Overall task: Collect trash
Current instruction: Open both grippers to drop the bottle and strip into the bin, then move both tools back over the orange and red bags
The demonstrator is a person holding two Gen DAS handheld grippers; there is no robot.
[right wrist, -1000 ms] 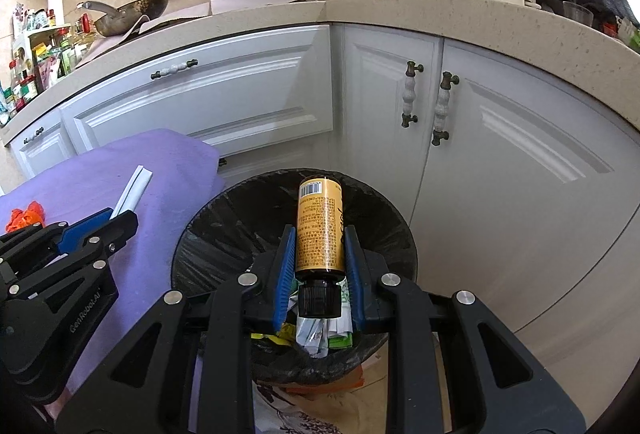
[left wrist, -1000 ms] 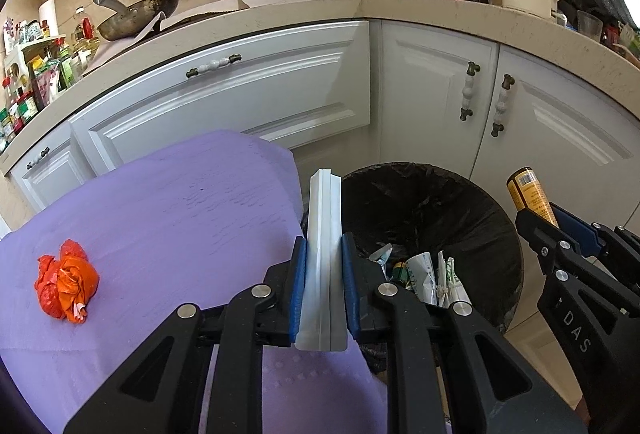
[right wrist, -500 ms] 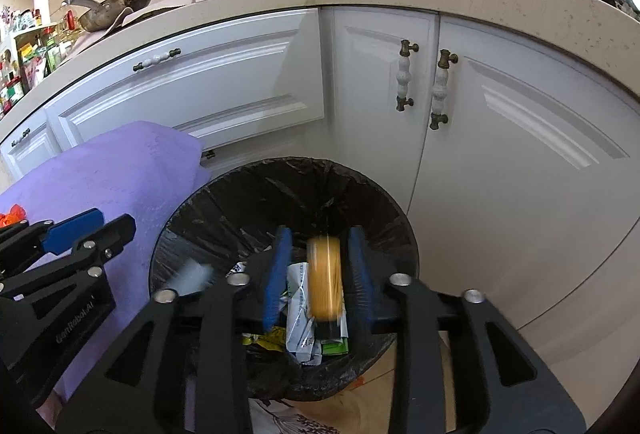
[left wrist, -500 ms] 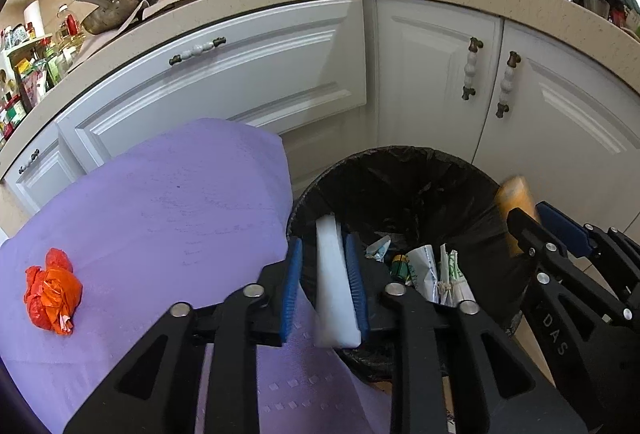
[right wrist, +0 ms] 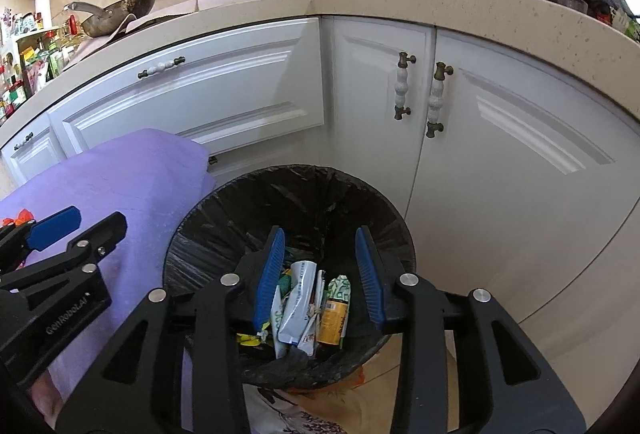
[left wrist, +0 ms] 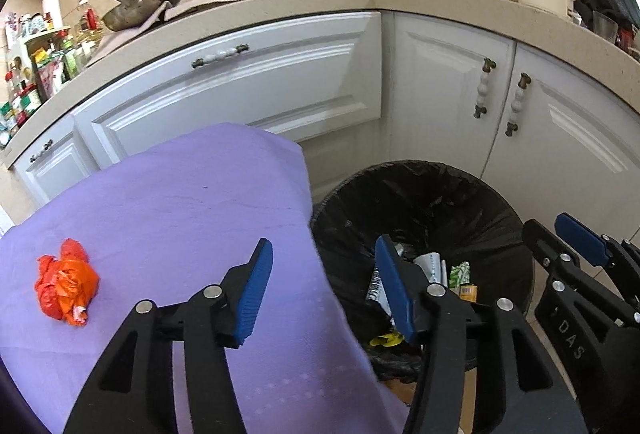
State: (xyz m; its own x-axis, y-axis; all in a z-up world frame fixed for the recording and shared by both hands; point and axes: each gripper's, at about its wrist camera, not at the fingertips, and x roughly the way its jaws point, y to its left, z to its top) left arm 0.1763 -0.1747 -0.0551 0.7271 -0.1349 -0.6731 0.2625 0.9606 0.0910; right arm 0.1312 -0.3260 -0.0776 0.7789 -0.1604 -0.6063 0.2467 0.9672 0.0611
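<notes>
As left gripper (left wrist: 324, 274) opens — empty, seemingly — over bin (left wrist: 420, 194).

Both wrist cams sat close above the bin (left wrist: 424, 202) (right wrist: 288, 194), angled down twd the cabinets (left wrist: 248, 90) (right wrist: 192, 94); left cam saw more purple cloth (left wrist: 172, 218). Both shared bin, cabinets, counter.

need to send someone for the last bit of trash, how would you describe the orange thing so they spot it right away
Find the purple cloth covering the surface in front of the white cabinets, left of the black-lined bin. Near the cloth's left edge lies a crumpled orange bag. It is the only loose item on the cloth and the only bright orange-red thing there; the other trash is already inside the bin.
</notes>
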